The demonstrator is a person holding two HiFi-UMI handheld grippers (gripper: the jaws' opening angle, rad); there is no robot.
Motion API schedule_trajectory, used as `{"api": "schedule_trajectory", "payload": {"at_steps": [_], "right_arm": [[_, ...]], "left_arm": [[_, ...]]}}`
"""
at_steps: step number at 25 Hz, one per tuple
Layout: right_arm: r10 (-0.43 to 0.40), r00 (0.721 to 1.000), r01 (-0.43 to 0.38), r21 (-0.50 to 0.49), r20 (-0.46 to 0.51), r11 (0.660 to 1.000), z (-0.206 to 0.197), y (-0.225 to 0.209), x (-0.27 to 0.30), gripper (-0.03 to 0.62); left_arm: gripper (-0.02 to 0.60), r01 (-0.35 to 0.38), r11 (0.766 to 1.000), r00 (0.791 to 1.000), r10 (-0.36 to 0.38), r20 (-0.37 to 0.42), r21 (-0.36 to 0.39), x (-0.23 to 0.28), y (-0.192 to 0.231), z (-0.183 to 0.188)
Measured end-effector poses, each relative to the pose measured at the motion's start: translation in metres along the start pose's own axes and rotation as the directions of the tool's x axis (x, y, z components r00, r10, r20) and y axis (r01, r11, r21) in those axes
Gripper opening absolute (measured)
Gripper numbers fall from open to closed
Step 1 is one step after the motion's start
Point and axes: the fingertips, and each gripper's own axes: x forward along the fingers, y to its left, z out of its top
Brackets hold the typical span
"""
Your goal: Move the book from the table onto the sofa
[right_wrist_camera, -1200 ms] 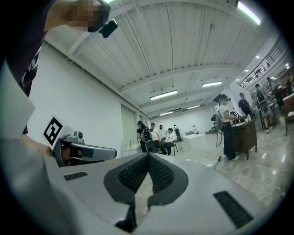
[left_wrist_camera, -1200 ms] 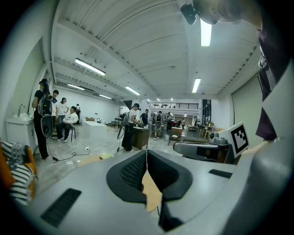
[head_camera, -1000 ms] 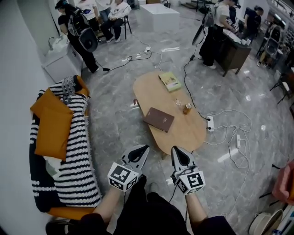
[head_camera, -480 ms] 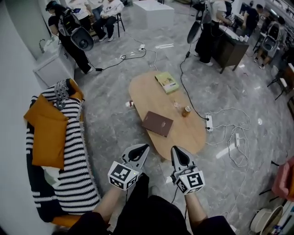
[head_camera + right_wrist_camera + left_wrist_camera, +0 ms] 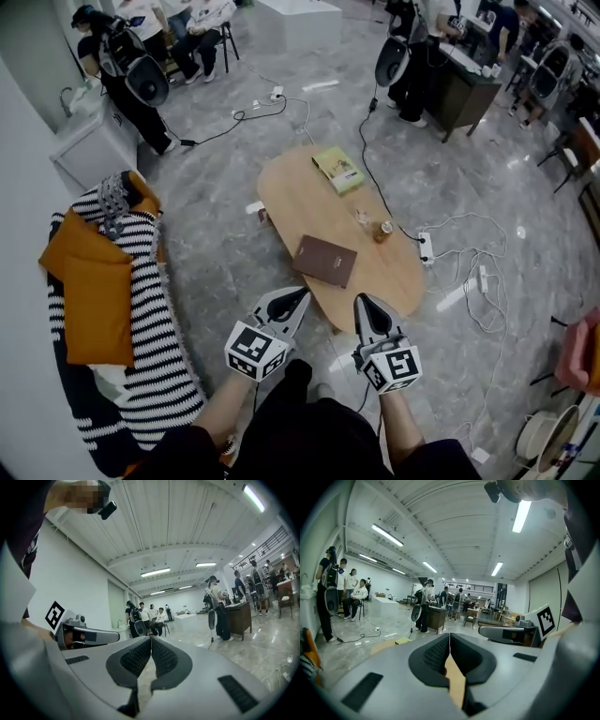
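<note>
both tongs are clenched on nothing. the left gripper [image 5: 298, 296] and the right gripper [image 5: 362, 302] are hanging side by side in front of me. in each gripper view the pads are pressing together, with only floor and table showing past them. the brown book [image 5: 324, 260] is lying flat on the oval wooden table [image 5: 291, 192], towards its near end. it is just beyond the two tips and neither is touching it. the sofa [image 5: 150, 319] with its striped throw is sitting off to my left, an orange cushion [image 5: 94, 291] on it, apart from the table.

here is what i'm worrying about. if i'm reaching in with the jaws closed like this, the tips are only going to shove the book along the wood, perhaps into the small can [image 5: 382, 229] standing near its far corner. the book is thin and flat, so getting a pad under it is looking awkward. dragging it to the edge for a bite is risking a drop onto the floor. pinching one cover alone is likely to let the pages flap open and slip out. a green book [image 5: 338, 169] is lying at the far end, and i'm judging the brown one to be the target, though the task isn't saying which. cables and a power strip [image 5: 427, 247] are trailing beside the table on the right, waiting for a foot. a landing on the sloping cushion could be sending the book sliding off.
</note>
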Motion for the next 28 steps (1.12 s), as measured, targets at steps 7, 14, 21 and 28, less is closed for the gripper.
{"api": "schedule_trajectory", "payload": {"at_steps": [7,14,21,28], "right_arm": [[-0.058,0.998,0.059,0.005,-0.006,0.998,0.003,0.001,0.037,0.023],[-0.104,0.994,0.105,0.017,-0.017,0.994,0.000,-0.010,0.051,0.023],[-0.126,0.992,0.127,0.020,-0.028,0.992,-0.007,-0.035,0.058,0.023],[-0.130,0.990,0.132,0.042,-0.046,0.990,-0.014,-0.077,0.071,0.023]], "left_arm": [[0.015,0.053,0.999,0.999,-0.053,-0.007,-0.004,0.010,0.039,0.007],[0.015,0.091,0.996,0.995,-0.091,-0.026,-0.010,0.026,0.057,0.006],[0.015,0.107,0.994,0.993,-0.107,-0.051,-0.010,0.051,0.059,0.003],[0.015,0.104,0.994,0.990,-0.105,-0.092,-0.014,0.092,0.063,-0.002]]}}
